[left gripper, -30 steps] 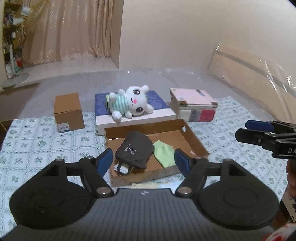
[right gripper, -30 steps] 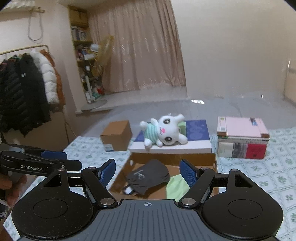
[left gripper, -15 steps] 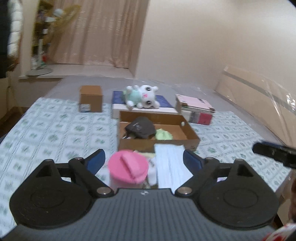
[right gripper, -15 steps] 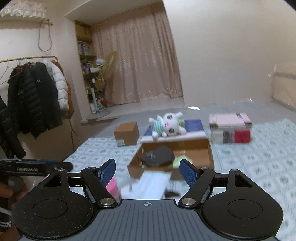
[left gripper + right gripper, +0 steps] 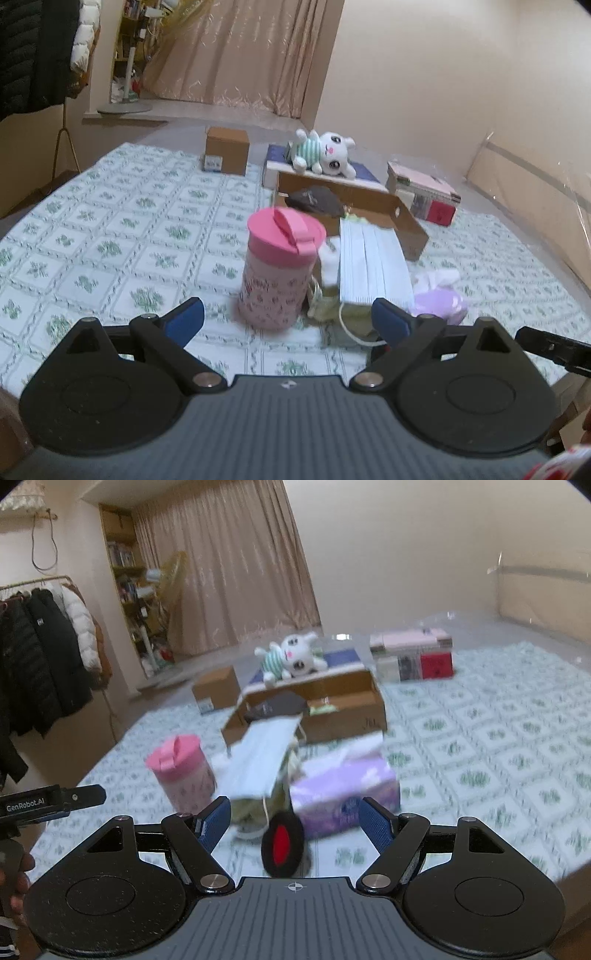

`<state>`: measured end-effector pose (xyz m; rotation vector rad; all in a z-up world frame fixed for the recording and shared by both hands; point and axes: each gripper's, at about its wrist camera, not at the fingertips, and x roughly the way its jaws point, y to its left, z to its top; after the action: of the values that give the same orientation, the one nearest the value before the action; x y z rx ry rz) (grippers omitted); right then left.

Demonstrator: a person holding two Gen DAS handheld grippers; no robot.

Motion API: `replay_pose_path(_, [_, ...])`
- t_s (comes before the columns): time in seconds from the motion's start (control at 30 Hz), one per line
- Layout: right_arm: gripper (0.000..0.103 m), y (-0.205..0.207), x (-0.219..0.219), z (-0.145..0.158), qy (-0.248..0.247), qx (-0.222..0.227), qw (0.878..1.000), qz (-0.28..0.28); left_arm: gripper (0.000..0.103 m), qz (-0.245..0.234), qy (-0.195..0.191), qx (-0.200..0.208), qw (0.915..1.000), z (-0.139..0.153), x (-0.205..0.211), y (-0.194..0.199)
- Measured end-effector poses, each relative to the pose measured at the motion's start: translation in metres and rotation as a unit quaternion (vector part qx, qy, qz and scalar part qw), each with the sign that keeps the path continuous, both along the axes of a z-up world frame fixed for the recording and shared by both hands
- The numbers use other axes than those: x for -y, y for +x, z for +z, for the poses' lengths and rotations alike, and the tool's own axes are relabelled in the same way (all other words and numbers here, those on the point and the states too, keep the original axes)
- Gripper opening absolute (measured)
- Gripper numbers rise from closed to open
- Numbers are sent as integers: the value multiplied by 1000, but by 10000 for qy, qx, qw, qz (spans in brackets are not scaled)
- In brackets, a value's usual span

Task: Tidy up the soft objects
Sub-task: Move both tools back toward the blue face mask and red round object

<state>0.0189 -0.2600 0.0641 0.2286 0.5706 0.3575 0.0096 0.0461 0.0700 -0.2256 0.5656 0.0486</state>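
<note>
Patterned bedspread point(image 5: 110, 236) carries an open cardboard box point(image 5: 406, 225) holding a dark pouch point(image 5: 314, 199) and a green cloth point(image 5: 323, 709), with the white plush point(image 5: 325, 155) on a blue box just behind it. In front: purple tissue pack point(image 5: 343, 786), stack of face masks point(image 5: 373, 266), pink-lidded tumbler point(image 5: 277, 273). Left gripper point(image 5: 288, 319) jaws opening, nothing between; right gripper point(image 5: 291, 814) spread wide, empty.

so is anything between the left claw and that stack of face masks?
Partly. The left claw has its jaws opening with nothing between them. The pink cup stands just left of the face masks, close in front of the claw, so a straight reach risks clipping it. From the right, only the purple tissue pack sits beside them.
</note>
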Motion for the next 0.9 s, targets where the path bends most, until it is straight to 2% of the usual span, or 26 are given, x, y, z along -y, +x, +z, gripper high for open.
replay_pose_path(0.13, [76, 0, 2, -6, -5, -74, 10000, -42, 96, 13, -56, -89, 9999, -5, -1, 3])
replay_pose_path(0.47, [76, 8, -9, -8, -74, 3, 10000, 45, 96, 91, 89, -67, 9999, -7, -5, 11])
replay_pose_path(0.9, [76, 46, -41, -16, 116, -113, 9995, 279, 96, 135, 93, -143, 9998, -19, -15, 30])
